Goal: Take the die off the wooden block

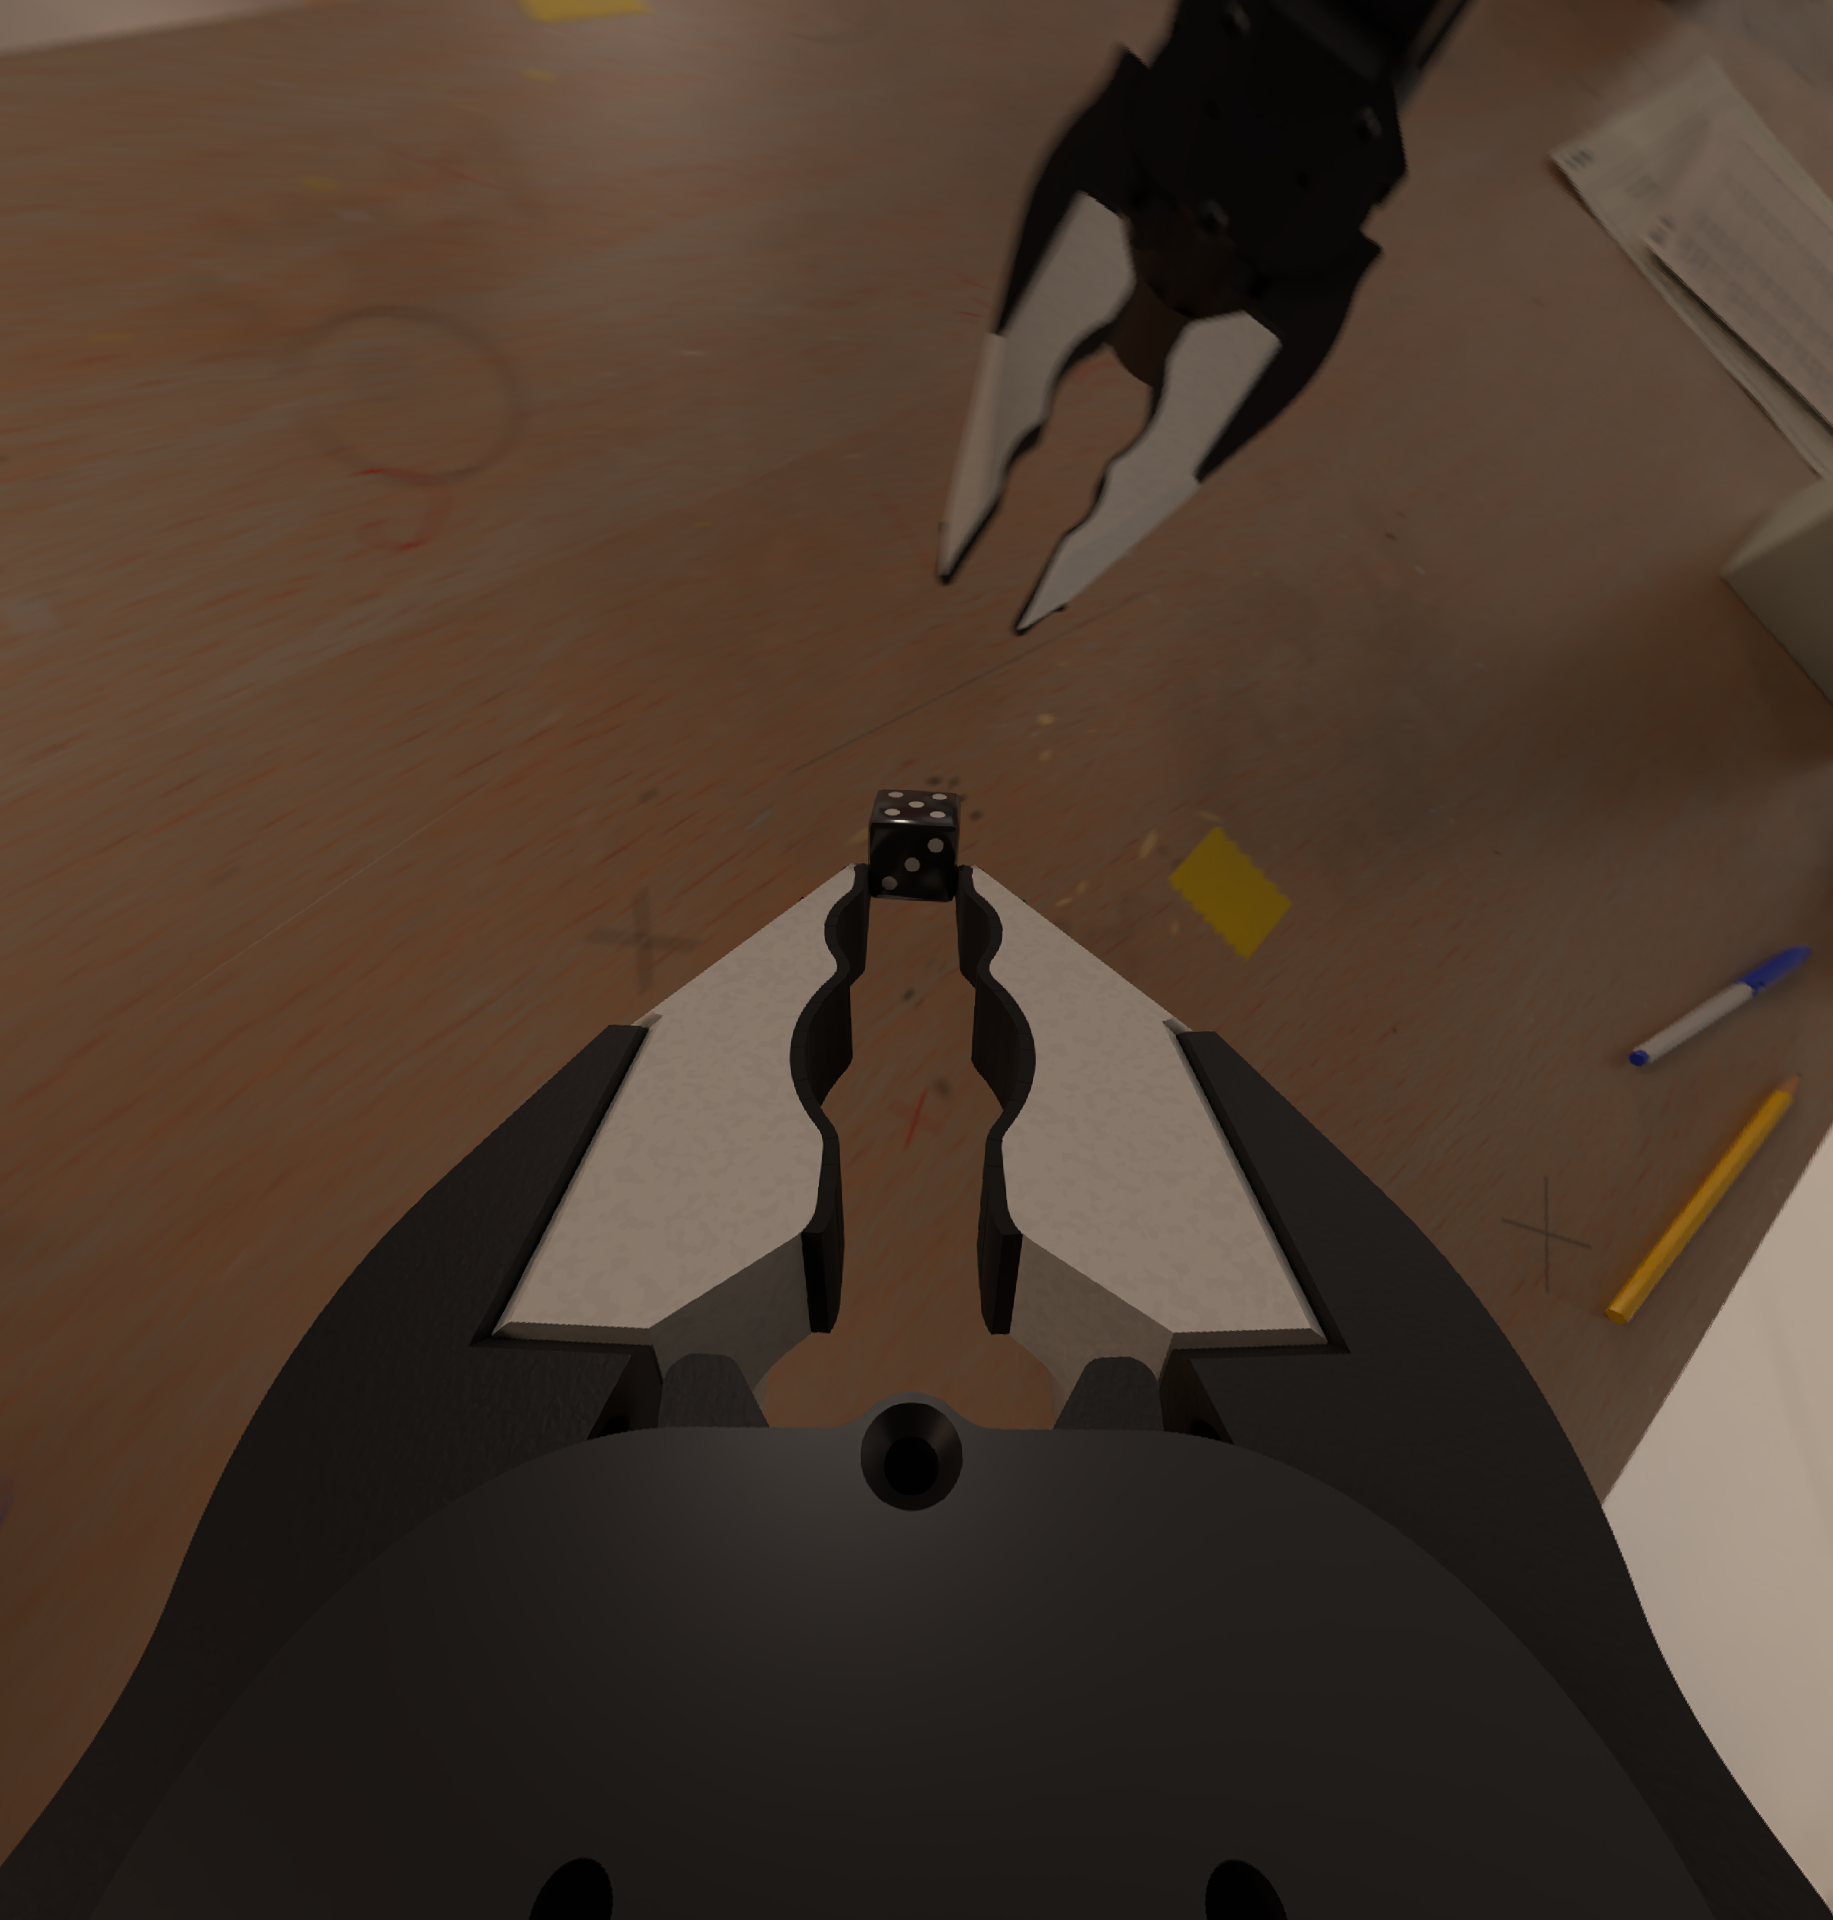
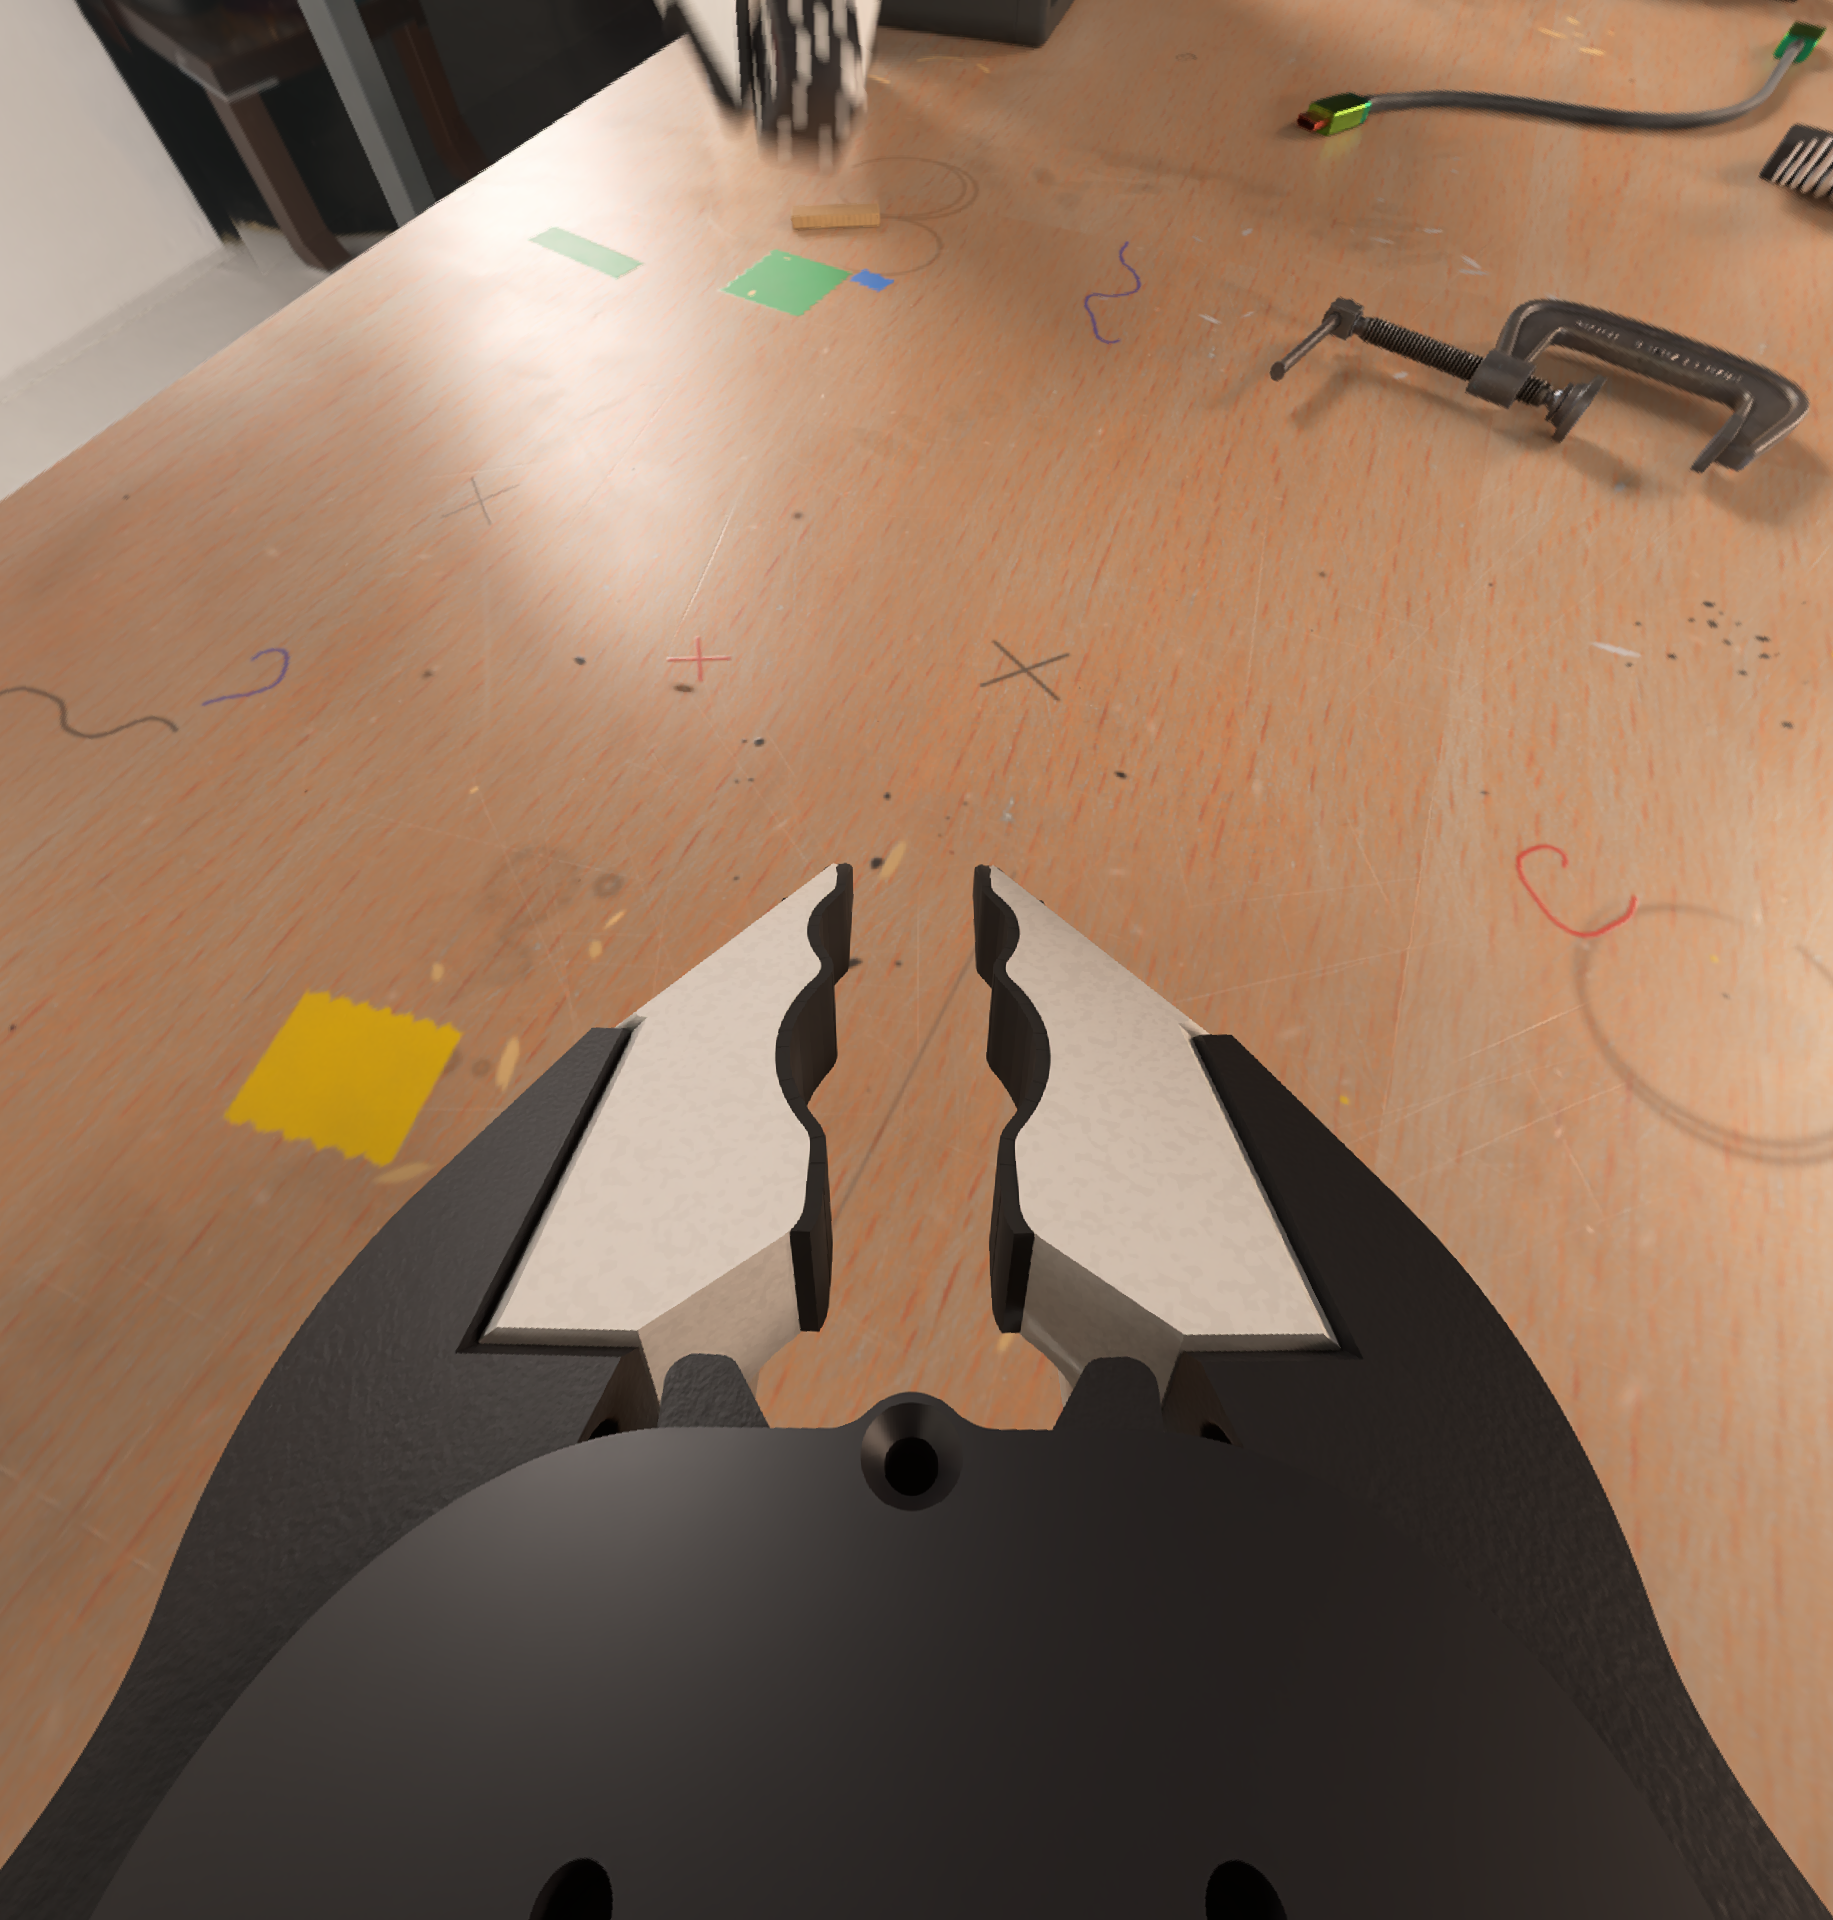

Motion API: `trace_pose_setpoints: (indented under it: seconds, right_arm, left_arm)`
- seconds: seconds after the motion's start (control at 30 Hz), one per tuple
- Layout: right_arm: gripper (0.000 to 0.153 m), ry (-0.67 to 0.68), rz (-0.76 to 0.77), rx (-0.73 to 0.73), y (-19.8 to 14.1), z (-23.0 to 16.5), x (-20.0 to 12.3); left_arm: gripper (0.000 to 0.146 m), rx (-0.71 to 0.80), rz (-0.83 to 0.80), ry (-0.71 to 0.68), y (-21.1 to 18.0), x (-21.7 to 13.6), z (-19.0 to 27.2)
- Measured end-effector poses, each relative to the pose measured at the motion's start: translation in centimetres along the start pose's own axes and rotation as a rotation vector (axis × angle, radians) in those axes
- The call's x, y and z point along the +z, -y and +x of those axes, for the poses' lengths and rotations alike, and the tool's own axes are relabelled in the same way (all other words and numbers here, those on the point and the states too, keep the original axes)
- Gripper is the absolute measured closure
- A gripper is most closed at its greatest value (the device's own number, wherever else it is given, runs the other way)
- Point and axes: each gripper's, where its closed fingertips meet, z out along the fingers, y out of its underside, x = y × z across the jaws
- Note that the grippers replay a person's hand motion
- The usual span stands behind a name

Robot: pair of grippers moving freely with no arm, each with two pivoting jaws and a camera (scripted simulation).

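Left gripper (image 1: 913, 883) pinches the black die (image 1: 914, 858) at its fingertips above the table (image 1: 372, 623); right gripper (image 2: 912, 883) open, empty.

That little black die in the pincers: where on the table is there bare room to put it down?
The left gripper holds the die over bare wood. The widest free patch lies to its left, up to the faint ring stain. The right side is crowded: yellow patch, blue pen, yellow pencil, papers; the right gripper hangs ahead.
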Motion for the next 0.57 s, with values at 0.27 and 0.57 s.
trace_pose_setpoints:
  seconds: [0.27,0.57]
  right_arm:
    - [0.129,-0.036,0.015,-0.149,1.3,-0.7,-1.7]
    - [0.125,-0.134,0.148,-0.353,5.8,-2.5,-2.0]
  left_arm:
    - [0.130,-0.037,0.032,-0.250,0.7,9.6,3.7]
    - [0.130,-0.253,0.272,-0.536,4.0,6.5,4.8]
